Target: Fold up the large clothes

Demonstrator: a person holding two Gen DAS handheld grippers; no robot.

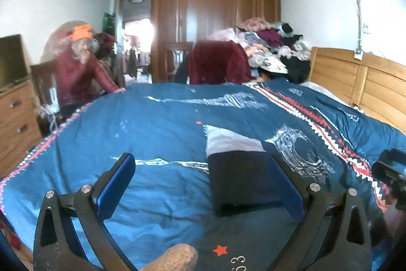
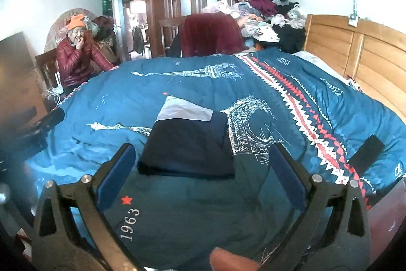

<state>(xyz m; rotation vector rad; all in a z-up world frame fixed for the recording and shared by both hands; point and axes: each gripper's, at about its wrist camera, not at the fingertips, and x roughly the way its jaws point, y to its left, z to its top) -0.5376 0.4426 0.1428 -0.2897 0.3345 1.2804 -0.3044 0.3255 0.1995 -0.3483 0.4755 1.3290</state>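
A dark navy garment [image 2: 187, 146] lies on the blue quilt [image 2: 152, 90] of the bed, folded into a compact rectangle, so this item appears complete. The left gripper [image 1: 203, 184] and right gripper [image 2: 200, 177] hover just short of it, jaws wide open and holding nothing. The clothes pile [image 2: 266, 9] beyond the bed looks unfolded, so further work probably remains.
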